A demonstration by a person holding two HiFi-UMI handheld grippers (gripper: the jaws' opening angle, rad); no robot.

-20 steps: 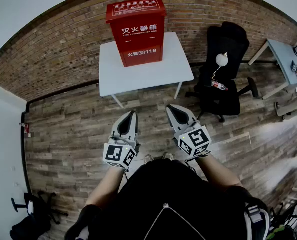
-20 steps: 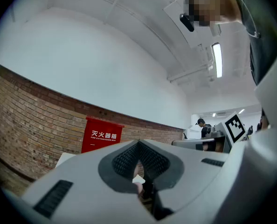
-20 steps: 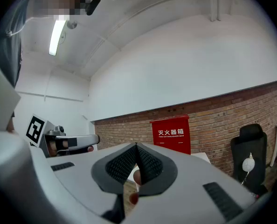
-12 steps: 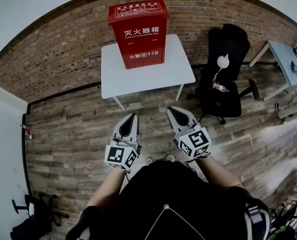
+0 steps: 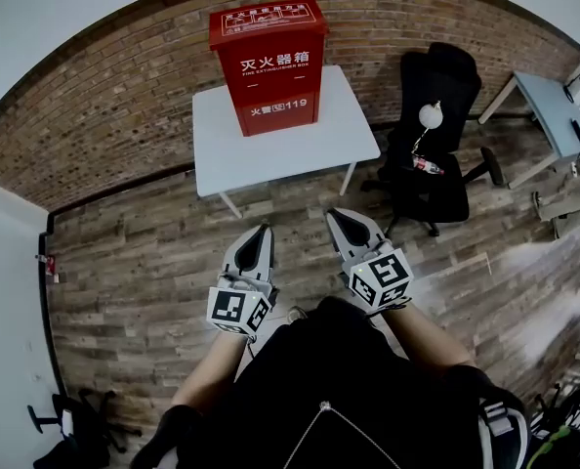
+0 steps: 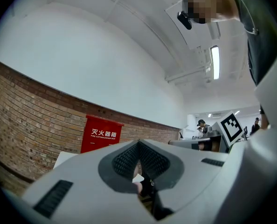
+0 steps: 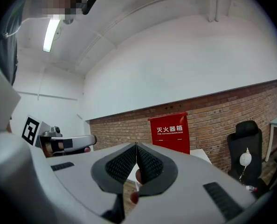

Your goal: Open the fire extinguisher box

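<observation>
The red fire extinguisher box [image 5: 268, 63] stands upright with its door closed on a white table [image 5: 217, 154] against the brick wall. It also shows far ahead in the left gripper view as the same box [image 6: 101, 133] and in the right gripper view, the box [image 7: 171, 131]. My left gripper [image 5: 265, 228] and right gripper [image 5: 331, 211] hover side by side over the wooden floor, well short of the table. Both are shut with nothing between their tips.
A black office chair [image 5: 435, 154] with a white lamp [image 5: 430, 115] and a bottle [image 5: 427, 167] stands right of the table. A grey desk [image 5: 554, 115] sits at the far right. A black stand [image 5: 70, 428] lies at the lower left. Wooden floor lies between me and the table.
The view has shifted slightly; the grippers stay in nearly the same place, the left one a little lower in the picture. Both remain shut.
</observation>
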